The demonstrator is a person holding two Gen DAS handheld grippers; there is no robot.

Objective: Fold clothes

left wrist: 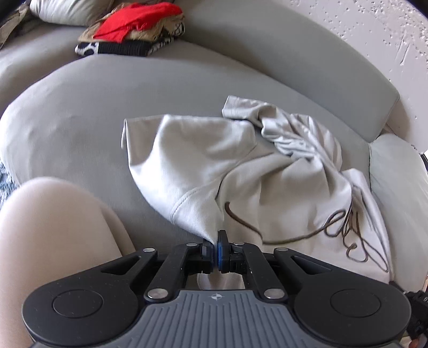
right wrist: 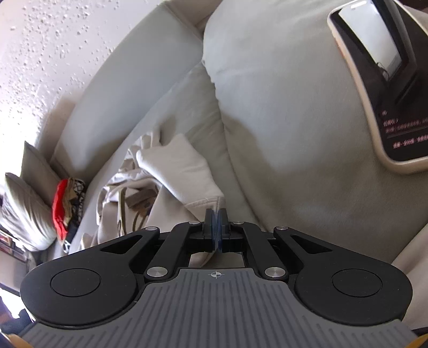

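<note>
A pale grey hoodie point(left wrist: 214, 166) with brown script lettering lies crumpled on the grey sofa seat point(left wrist: 88, 120). My left gripper point(left wrist: 215, 239) is shut on a pinch of its near edge, beside a stitched seam. In the right wrist view the same hoodie point(right wrist: 176, 166) bunches to the left, and my right gripper point(right wrist: 215, 214) is shut on a hemmed edge of it, next to a big grey cushion point(right wrist: 281, 107).
A stack of folded clothes point(left wrist: 133, 29) topped with a red garment sits far back on the sofa, next to a pale pillow point(left wrist: 67, 9). A person's bare knee point(left wrist: 53, 227) is at the near left. A phone point(right wrist: 382, 80) with a lit screen leans at upper right.
</note>
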